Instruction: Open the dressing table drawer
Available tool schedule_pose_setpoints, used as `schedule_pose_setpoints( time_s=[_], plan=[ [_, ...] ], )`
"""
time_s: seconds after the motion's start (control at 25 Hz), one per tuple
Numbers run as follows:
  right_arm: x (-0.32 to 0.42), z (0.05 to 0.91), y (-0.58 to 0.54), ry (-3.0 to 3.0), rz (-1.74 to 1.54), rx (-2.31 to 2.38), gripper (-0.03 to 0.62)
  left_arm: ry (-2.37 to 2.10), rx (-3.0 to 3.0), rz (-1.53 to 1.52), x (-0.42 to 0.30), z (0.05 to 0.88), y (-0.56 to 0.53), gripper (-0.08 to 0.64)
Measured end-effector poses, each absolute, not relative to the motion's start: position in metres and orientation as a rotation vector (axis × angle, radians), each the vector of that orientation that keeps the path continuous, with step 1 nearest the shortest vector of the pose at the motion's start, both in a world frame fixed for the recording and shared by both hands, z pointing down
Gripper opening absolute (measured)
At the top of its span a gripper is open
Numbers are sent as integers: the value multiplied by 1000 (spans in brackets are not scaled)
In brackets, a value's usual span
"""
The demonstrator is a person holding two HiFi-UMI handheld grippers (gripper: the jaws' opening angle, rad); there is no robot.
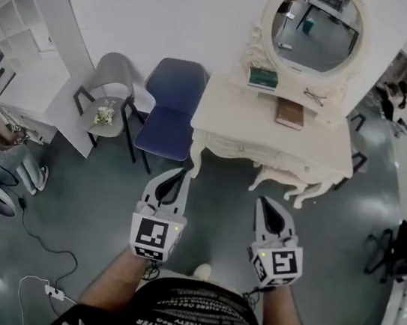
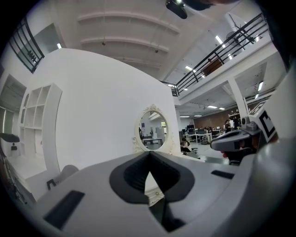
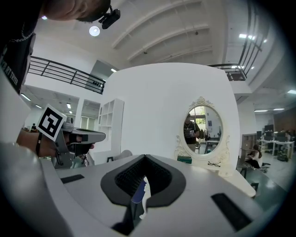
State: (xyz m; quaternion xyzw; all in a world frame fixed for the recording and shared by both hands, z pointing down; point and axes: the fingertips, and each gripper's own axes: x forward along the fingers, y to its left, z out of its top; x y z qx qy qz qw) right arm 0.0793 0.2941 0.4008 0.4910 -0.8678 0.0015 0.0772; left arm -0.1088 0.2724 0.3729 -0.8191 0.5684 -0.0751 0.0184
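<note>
Drawer (image 1: 244, 153): closed, in desk (image 1: 222, 112) front, ahead of both grippers, well apart.
Left gripper (image 1: 181, 173): closed, empty.
Right gripper (image 1: 265, 203): closed, empty.

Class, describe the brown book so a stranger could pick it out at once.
Find the white dressing table with the oval mirror. On its top lies the brown book, nearer the front edge than the green box and the glasses, and the only brown thing there.

We see bare floor (image 1: 221, 198) ahead of our fingers (image 1: 156, 191), up to the table (image 1: 233, 117); a blue chair (image 1: 172, 111) stands ahead-left.
</note>
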Motion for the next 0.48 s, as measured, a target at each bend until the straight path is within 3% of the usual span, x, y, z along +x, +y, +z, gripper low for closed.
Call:
schedule_pose_setpoints(
  time_s=[0.48],
  plan=[
    [81, 403, 285, -2642, 31, 1432, 2, 1822, -2478, -232, -109, 373, 282, 3]
  ],
)
